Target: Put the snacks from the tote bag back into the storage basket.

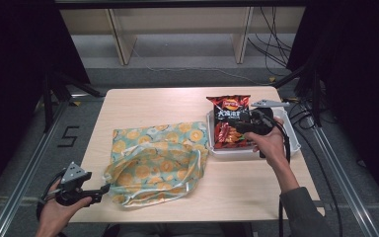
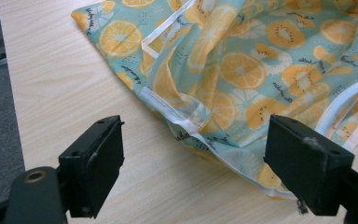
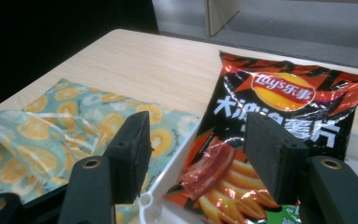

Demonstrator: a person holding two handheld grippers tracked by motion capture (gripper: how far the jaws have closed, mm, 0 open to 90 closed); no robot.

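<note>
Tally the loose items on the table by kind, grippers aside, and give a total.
Chip bags: 1, the red and black bag lying in the tray
White trays: 1, the tray near the table's right edge
Fabric bags: 1, the orange-slice print bag at the middle
Total: 3

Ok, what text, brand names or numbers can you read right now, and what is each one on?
"Lay's", then "乐事": logo on the chip bag.
"大波浪薯片": big white characters below the logo, partly hidden behind the right gripper, so not certain.
"5": dark mark on the floor.
Small dark script on the fruit-print bag: too small to read.
</note>
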